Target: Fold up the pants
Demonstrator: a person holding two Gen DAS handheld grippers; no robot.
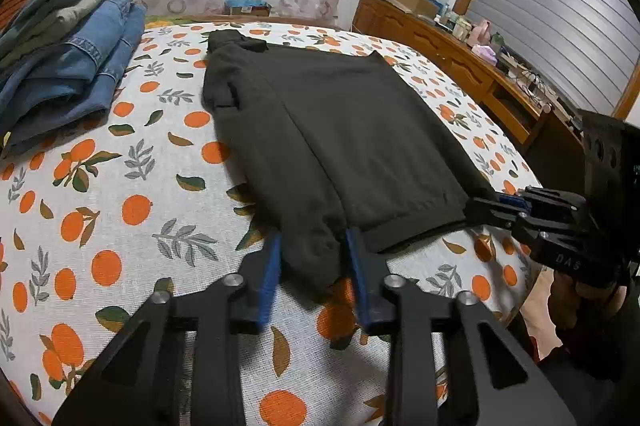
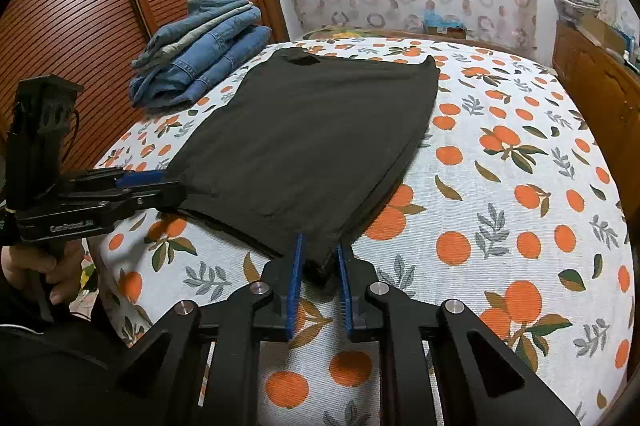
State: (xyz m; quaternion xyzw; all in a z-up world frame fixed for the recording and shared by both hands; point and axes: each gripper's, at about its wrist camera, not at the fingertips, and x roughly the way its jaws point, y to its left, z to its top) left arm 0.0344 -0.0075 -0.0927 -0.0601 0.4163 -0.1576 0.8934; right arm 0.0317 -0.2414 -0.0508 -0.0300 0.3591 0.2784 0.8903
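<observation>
At ten o'clock from the black pants (image 1: 340, 138) I see a stack of folded denim jeans (image 1: 68, 66), well apart from them on the bed (image 1: 120, 186), whose white cover is printed with oranges and grey-green leaves. A cluttered wooden dresser (image 1: 460, 50) runs along the bed at two o'clock; a slatted wooden door (image 2: 80, 6) stands behind the jeans. Nothing lies on the pants. They are soft, matte knit, spread flat as a broad folded slab in the middle of the bed, with a ribbed hem at six o'clock. My left hand-held gripper (image 1: 312, 258) angles down, its blue ridged pads straddling a bunched corner of the pants; I cannot tell whether they press it. My right hand-held gripper (image 2: 320, 266) is clamped on the other near corner.
</observation>
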